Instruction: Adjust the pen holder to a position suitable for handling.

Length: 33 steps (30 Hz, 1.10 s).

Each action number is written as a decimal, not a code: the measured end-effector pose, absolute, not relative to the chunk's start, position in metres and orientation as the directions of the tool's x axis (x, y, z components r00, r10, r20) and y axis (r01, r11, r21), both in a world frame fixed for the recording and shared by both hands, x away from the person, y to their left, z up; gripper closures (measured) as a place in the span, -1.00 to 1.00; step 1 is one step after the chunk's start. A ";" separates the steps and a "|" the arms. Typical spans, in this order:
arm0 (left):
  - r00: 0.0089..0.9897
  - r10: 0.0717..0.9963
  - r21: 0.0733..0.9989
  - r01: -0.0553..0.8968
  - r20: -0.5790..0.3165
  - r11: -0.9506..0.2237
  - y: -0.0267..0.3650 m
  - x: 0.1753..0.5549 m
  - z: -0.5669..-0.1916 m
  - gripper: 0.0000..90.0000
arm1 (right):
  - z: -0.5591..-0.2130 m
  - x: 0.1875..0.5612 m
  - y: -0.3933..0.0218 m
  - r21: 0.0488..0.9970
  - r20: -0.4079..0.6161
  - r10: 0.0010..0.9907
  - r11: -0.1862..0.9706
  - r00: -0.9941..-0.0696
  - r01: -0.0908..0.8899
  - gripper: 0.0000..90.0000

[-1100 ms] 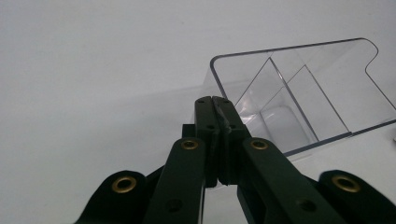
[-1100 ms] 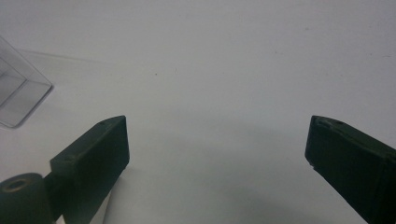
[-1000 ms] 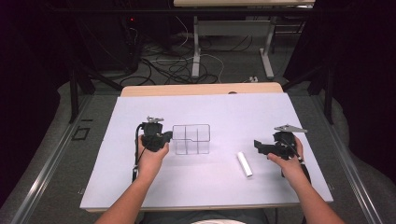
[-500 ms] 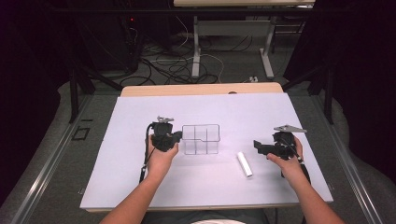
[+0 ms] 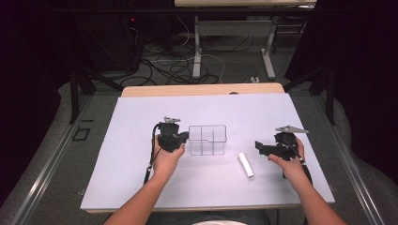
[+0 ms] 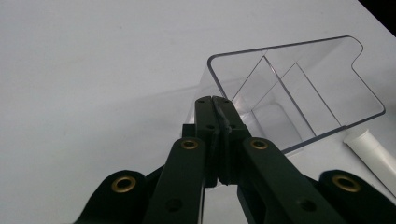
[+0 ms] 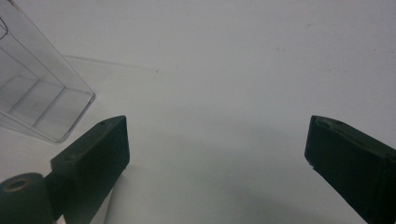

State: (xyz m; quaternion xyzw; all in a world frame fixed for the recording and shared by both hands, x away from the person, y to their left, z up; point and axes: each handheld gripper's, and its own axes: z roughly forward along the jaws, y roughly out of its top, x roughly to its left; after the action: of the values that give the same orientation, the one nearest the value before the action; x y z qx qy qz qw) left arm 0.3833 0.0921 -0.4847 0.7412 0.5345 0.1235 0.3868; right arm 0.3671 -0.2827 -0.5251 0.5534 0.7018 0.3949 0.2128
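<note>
A clear plastic organiser box (image 5: 207, 139) with inner dividers stands in the middle of the white table sheet (image 5: 141, 187). My left gripper (image 5: 186, 136) is at the box's left wall, and its jaws are pressed together on the rim of that wall. In the left gripper view the gripper (image 6: 215, 100) pinches the near corner of the box (image 6: 299, 88). A white tube (image 5: 246, 165) lies flat to the right of the box. My right gripper (image 5: 261, 147) hovers open just right of the tube, with nothing between its jaws (image 7: 217, 144).
A bare wooden strip of the table (image 5: 202, 90) shows beyond the sheet's far edge. Behind it are dark floor, cables and desk legs (image 5: 197, 51). The clear box's corner (image 7: 32, 102) appears at the left of the right gripper view.
My left gripper has moved to the right, and the clear box has moved right with it, closer to the white tube. The right gripper has stayed in place.
</note>
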 end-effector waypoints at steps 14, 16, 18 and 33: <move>0.409 0.873 0.723 0.683 -0.265 -0.101 0.126 0.380 -0.478 0.75 | -0.523 0.366 -0.282 0.794 0.134 0.945 0.078 -0.298 0.603 -0.84; 0.414 0.871 0.731 0.675 -0.263 -0.100 0.130 0.379 -0.478 0.67 | -0.523 0.366 -0.282 0.794 0.134 0.945 0.079 -0.299 0.603 -0.82; 0.415 0.870 0.738 0.669 -0.265 -0.094 0.134 0.379 -0.478 0.61 | -0.523 0.366 -0.282 0.793 0.134 0.944 0.080 -0.300 0.604 -0.80; 0.442 0.862 0.794 0.603 -0.250 -0.079 0.158 0.369 -0.480 -0.01 | -0.518 0.364 -0.279 0.794 0.137 0.941 0.082 -0.309 0.602 -0.67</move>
State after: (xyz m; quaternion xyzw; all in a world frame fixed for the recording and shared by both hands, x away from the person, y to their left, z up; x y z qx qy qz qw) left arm 0.3688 0.1577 -0.4798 0.7202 0.5085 0.1436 0.4496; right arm 0.3638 -0.2790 -0.5183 0.5477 0.7042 0.3986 0.2127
